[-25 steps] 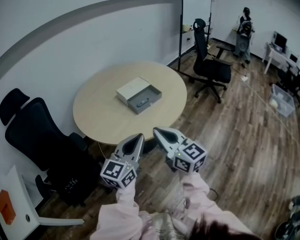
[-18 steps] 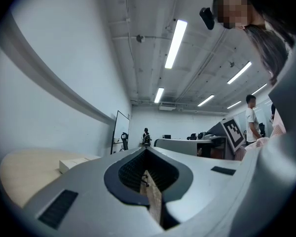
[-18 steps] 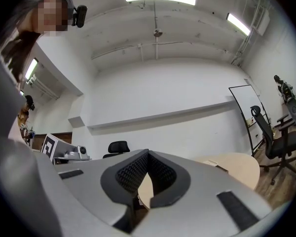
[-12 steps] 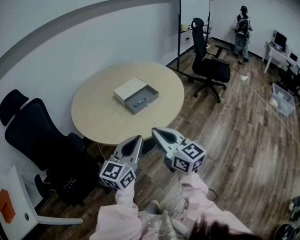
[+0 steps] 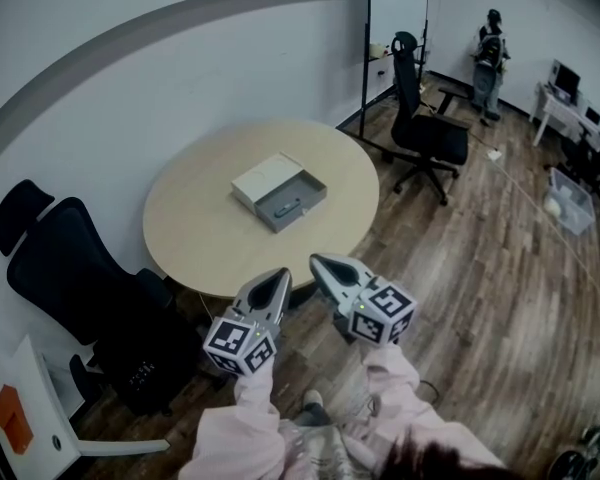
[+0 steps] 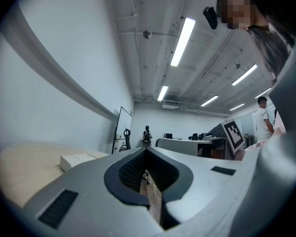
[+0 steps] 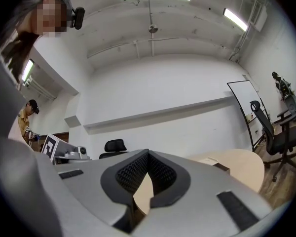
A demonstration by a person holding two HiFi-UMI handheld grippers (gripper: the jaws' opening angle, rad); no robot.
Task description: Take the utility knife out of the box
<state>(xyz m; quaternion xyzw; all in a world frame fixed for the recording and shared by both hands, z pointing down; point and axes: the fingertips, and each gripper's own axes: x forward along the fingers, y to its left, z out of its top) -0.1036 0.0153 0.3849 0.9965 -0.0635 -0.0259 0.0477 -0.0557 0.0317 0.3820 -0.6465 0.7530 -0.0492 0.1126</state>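
The left gripper and right gripper both have their jaws closed, empty. Well ahead of them, the utility knife lies in the open box on the desk.

I see a round wooden table on the plank floor, with a black office chair close against its left edge and a second black chair apart, past its far right edge. Behind that second chair a whiteboard stands by the wall, and a person stands near the floor's far right corner. At the near left corner I make out a white stand with an orange patch.
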